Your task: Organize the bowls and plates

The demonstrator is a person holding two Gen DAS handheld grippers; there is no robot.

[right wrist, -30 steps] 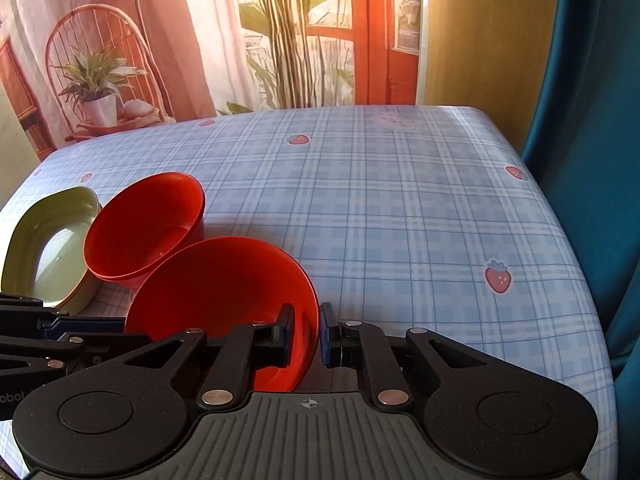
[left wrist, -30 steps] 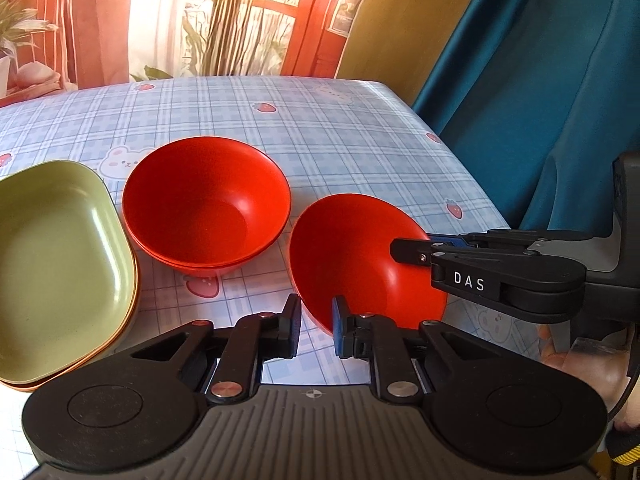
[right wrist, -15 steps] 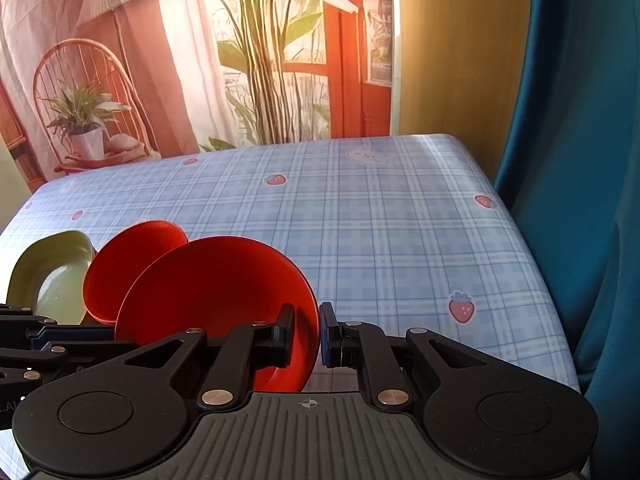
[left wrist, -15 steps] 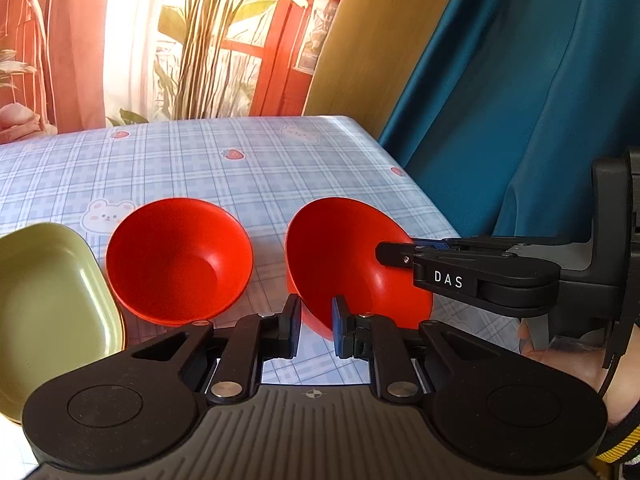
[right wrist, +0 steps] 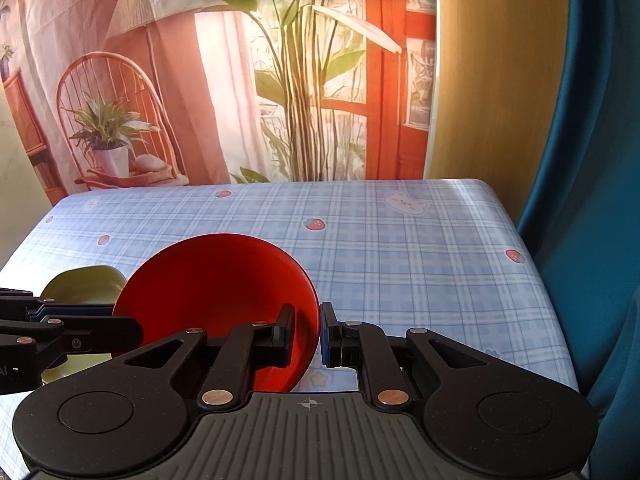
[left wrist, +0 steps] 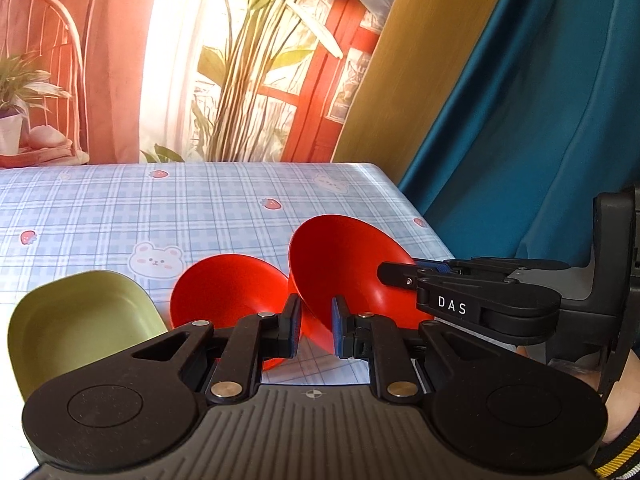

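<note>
Both grippers hold one red bowl (left wrist: 344, 268) tilted and lifted above the table. My left gripper (left wrist: 314, 330) is shut on its near rim. My right gripper (right wrist: 305, 334) is shut on the bowl's (right wrist: 216, 280) right rim and shows in the left wrist view (left wrist: 400, 274) reaching in from the right. A second red bowl (left wrist: 228, 288) sits on the table to the left of the held one. A green plate (left wrist: 80, 316) lies left of that, and its edge shows in the right wrist view (right wrist: 84, 284).
The table (right wrist: 400, 248) has a blue plaid cloth with strawberries and bears. Its right edge drops off beside a teal curtain (left wrist: 540, 120). A printed backdrop stands behind the far edge.
Both grippers have risen with the red bowl, which is now more tilted. The second red bowl and green plate sit lower and smaller in both views.
</note>
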